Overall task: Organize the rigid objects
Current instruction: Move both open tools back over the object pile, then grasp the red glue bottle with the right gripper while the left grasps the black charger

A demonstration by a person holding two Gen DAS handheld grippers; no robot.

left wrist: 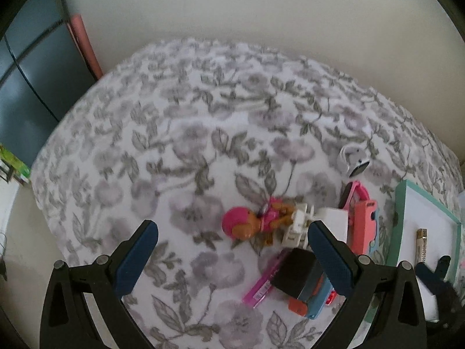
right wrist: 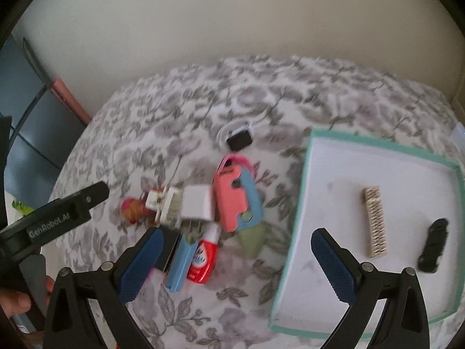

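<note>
Both hand-held grippers wide and empty over a bed; small-item pile not yet sorted into the tray.

Left hand-held gripper [left wrist: 232,232] hangs over the pile with jaws spread, holding nothing; right hand-held gripper [right wrist: 237,240] likewise wide and empty, straddling the tray's [right wrist: 302,203] near-left wall. Pile sits on the floral bedspread [right wrist: 174,122] at 9 o'clock of the tray: toy [left wrist: 247,224], white charger [right wrist: 197,206], pink-blue case [right wrist: 232,200], red bottle [right wrist: 203,258], blue stick [right wrist: 181,261]. Black block [right wrist: 239,141] lies apart at 12 o'clock of the pile. Tray already has a brush [right wrist: 375,221] and a black clip [right wrist: 433,248] toward 3 o'clock. Likely best: take an outer piece first, such as the toy or bottle, since the pieces touch. Tray floor at 9 o'clock is free; bedspread at 12 and 9 o'clock gives room. Soft bed, so press lightly. Lift over the tray wall.
</note>
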